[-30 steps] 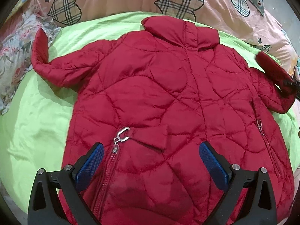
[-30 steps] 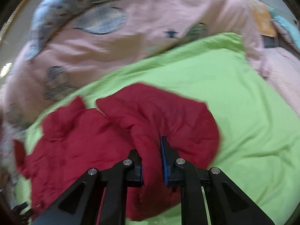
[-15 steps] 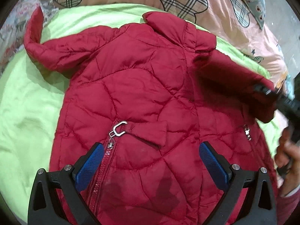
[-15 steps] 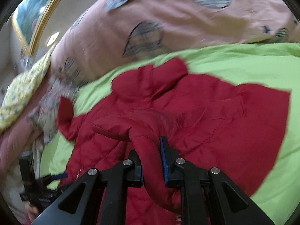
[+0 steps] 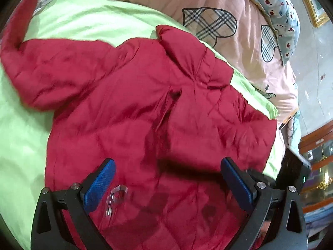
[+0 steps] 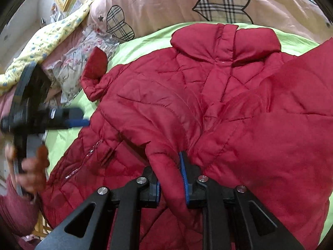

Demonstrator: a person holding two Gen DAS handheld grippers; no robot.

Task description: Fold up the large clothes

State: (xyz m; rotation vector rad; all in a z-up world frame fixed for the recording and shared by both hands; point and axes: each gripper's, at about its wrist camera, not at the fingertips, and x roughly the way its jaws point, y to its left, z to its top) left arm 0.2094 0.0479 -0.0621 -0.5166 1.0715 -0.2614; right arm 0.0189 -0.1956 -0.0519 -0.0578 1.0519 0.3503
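A red quilted jacket [image 5: 129, 112] lies back-up on a green sheet [image 5: 18, 150], collar [image 5: 183, 48] toward the pillows. My left gripper [image 5: 166, 183] is open and empty above the jacket's lower part. My right gripper [image 6: 170, 177] is shut on the jacket's right sleeve cuff [image 6: 166, 166] and holds that sleeve folded over the jacket's back [image 6: 270, 145]. The other sleeve [image 6: 95, 77] stretches out to the left, cuff turned up. In the right wrist view the left gripper [image 6: 68, 120] shows at the left edge, held by a hand.
A pink quilt with plaid hearts [image 5: 210, 20] lies behind the jacket. A blue patterned pillow [image 5: 276, 12] is at the far right, a yellow floral cloth [image 6: 41, 43] at the far left. Wooden furniture [image 5: 316, 156] stands beside the bed on the right.
My right gripper has carried the sleeve leftward over the jacket's back. My left gripper has shifted right and turned, staying open above the jacket.
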